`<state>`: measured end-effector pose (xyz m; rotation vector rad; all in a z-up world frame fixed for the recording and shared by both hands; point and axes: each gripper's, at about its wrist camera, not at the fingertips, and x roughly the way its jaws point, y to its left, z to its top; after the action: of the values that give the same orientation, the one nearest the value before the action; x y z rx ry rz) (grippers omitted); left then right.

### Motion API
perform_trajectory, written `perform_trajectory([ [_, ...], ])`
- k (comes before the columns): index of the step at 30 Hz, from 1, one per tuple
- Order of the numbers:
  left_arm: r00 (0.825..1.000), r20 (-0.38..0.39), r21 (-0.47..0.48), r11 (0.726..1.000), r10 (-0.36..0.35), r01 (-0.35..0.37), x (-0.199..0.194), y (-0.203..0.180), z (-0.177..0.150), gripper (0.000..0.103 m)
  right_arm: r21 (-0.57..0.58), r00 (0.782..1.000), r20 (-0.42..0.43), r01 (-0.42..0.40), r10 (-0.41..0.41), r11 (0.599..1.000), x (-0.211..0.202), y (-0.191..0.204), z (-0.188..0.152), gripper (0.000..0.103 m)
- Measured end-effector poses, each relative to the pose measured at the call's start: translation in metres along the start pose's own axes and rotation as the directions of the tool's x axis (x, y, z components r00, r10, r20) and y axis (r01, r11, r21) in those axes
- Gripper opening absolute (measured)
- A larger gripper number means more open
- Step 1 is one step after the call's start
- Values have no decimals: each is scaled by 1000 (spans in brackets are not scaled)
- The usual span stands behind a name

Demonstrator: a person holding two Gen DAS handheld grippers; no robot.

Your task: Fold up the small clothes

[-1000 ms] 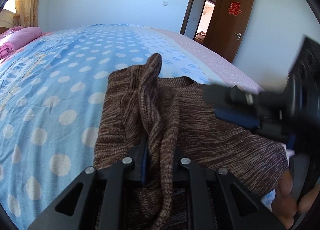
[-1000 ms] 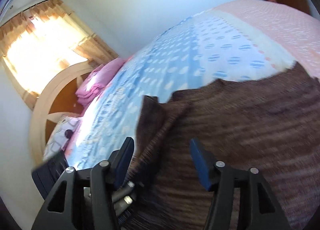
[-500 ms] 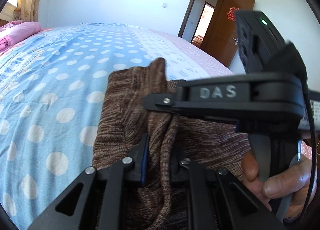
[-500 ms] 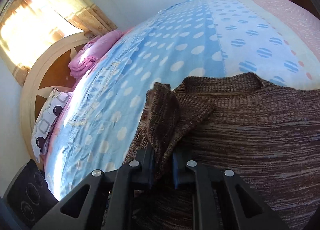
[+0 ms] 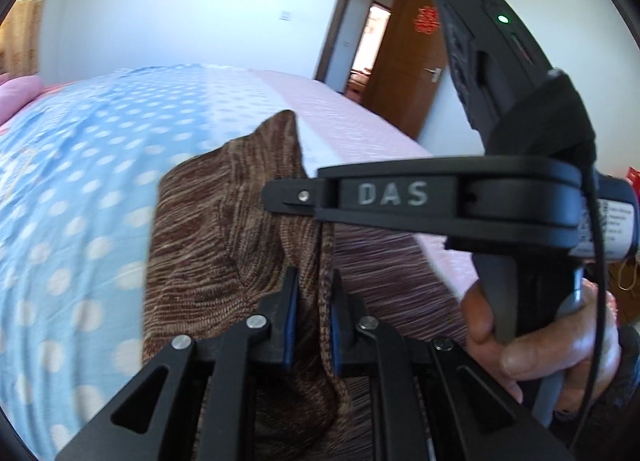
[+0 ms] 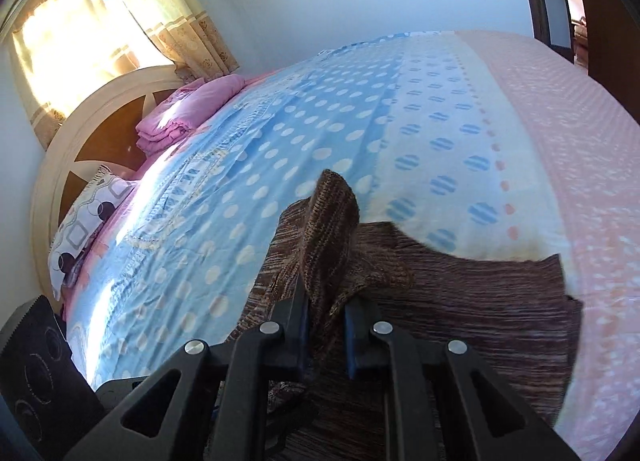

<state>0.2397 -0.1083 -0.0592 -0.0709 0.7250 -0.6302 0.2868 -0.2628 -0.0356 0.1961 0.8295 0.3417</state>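
Note:
A brown knit garment [image 5: 208, 245] lies on a bed with a blue polka-dot cover [image 5: 72, 165]. My left gripper [image 5: 313, 317] is shut on a raised fold of the garment. My right gripper [image 6: 326, 325] is shut on another fold of the same garment [image 6: 460, 301], lifted off the bed. In the left wrist view the right gripper's body [image 5: 400, 197] crosses from the right, held by a hand [image 5: 532, 341], its tips on the fold beyond my left fingers.
The bed's pink edge strip [image 6: 580, 141] runs along the right. Folded pink bedding [image 6: 180, 113] and a patterned pillow [image 6: 84, 217] lie by the round headboard [image 6: 60, 149]. A wooden door [image 5: 404, 65] stands open at the back.
The right gripper closed on a fold of the garment. Both grippers have lifted their folds higher and the garment has been drawn up from the bed.

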Motion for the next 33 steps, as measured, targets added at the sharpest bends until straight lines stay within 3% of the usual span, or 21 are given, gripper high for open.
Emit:
perform_trajectory([
  [9, 995, -54, 15, 996, -86, 87, 60, -81, 6, 11, 35, 993, -50, 105, -104, 994, -26, -99, -6, 14],
  [14, 988, -132, 43, 995, -78, 85, 94, -106, -12, 11, 70, 986, -119, 124, -115, 990, -1, -136, -29, 14],
  [16, 988, -148, 69, 996, -53, 64, 96, -110, -20, 13, 96, 990, -89, 113, -105, 989, 2, -144, -38, 14],
  [18, 990, -129, 104, 993, -50, 64, 84, -115, -27, 20, 132, 993, -72, 101, -92, 986, 0, -148, -41, 17],
  [20, 986, -135, 113, 987, -103, 118, 66, -118, -35, 46, 163, 994, -65, 102, -93, 981, -6, -152, -43, 25],
  [22, 982, -145, 113, 984, -121, 138, 48, -114, -42, 51, 195, 988, -65, 152, -142, 969, -22, -155, -46, 42],
  [25, 978, -142, 118, 978, -153, 171, 22, -97, -47, 53, 247, 987, 23, 150, -161, 957, -64, -153, -60, 42],
  [29, 985, -38, 43, 985, -168, 169, -16, -44, -49, 69, 303, 985, 95, 111, -146, 946, -119, -136, -99, 42],
  [33, 995, 56, -67, 994, -81, 85, -33, -1, -36, 79, 293, 993, 98, 34, -65, 956, -136, -95, -136, 42],
])
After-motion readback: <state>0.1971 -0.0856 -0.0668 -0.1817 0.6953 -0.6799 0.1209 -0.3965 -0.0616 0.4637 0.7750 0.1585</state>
